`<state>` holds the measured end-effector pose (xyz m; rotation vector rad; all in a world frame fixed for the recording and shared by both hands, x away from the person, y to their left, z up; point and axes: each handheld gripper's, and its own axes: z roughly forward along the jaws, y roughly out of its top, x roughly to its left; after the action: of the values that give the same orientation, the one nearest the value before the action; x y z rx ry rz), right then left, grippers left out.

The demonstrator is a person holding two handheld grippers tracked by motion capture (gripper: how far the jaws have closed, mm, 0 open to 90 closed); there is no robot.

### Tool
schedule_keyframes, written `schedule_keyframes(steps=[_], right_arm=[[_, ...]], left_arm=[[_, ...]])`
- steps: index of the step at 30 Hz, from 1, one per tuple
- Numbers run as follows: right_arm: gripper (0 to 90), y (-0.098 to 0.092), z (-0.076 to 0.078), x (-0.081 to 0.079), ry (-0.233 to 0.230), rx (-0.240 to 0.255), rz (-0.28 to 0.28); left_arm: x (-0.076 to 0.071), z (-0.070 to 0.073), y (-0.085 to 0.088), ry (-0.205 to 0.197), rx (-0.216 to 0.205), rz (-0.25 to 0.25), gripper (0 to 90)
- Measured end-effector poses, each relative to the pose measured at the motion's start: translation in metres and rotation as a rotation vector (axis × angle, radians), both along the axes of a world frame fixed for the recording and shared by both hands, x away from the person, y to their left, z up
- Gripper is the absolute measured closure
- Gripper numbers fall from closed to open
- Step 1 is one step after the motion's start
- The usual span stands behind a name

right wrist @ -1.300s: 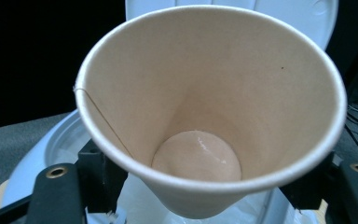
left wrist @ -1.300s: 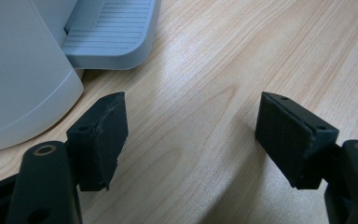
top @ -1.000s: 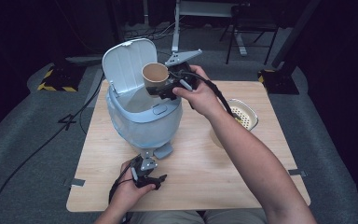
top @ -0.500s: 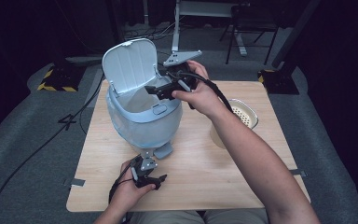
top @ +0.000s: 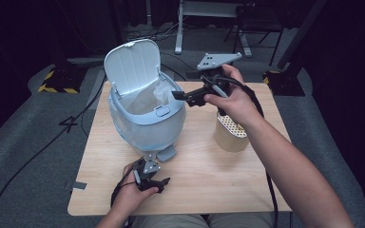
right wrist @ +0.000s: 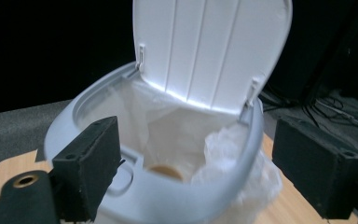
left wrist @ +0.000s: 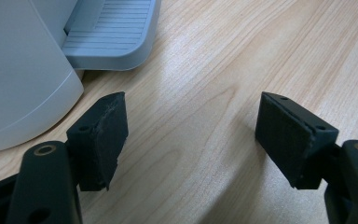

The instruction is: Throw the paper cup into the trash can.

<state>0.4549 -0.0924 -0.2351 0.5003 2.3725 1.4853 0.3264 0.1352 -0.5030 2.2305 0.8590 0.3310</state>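
Bin (top: pixel 145 121) with its flip lid (top: pixel 133 66) swung up stands in the upper left of the desk (top: pixel 204 175) in the high view, and that raised lid is what leaves the mouth free for dropping things in. A thin plastic liner (right wrist: pixel 233 144) is folded over the rim, likely so waste can be lifted out in one piece. Deep in the liner, low in the middle of the right gripper view, lies a brown paper cup (right wrist: pixel 165 171), already inside.

The right claw (top: pixel 183 98) hovers at the bin's right rim, centre of the high view; its jaws have just been opening and now stand wide with nothing between them, which fits a drop just made.

The left claw (top: pixel 164 181) rests low at the desk's near edge, jaws apart and empty, just beside the bin's foot pedal (left wrist: pixel 109 35). A perforated cream container (top: pixel 230 133) stands to the right, under the right forearm.
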Motion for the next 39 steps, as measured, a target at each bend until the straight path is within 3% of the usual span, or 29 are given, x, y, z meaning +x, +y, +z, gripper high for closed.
schedule_keyframes(steps=[9,14,18,22,29,35,39], right_arm=[[16.0,-0.065,-0.007,-0.028,0.008,-0.007,-0.044],[15.9,-0.099,-0.014,-0.040,0.018,-0.023,-0.085],[16.0,-0.122,-0.022,-0.051,0.032,-0.023,-0.112],[16.5,-0.146,-0.041,-0.064,0.031,-0.052,-0.129],[18.1,-0.190,-0.075,-0.071,0.084,-0.015,-0.188],[18.3,-0.217,-0.106,-0.081,0.095,-0.063,-0.239],[22.4,-0.228,-0.134,-0.087,0.103,-0.093,-0.263]], left_arm=[[0.000,0.000,0.002,0.003,-0.004,-0.005,27.4],[0.000,0.001,0.010,0.017,-0.033,0.000,30.2],[-0.002,0.001,0.012,0.003,-0.010,0.008,30.1],[-0.004,0.000,0.013,0.003,-0.006,0.005,29.0],[-0.004,0.000,0.014,0.011,-0.011,-0.004,25.9],[-0.005,0.001,0.016,0.019,-0.016,-0.001,25.2],[-0.007,0.003,0.019,-0.001,-0.035,0.010,26.9]])
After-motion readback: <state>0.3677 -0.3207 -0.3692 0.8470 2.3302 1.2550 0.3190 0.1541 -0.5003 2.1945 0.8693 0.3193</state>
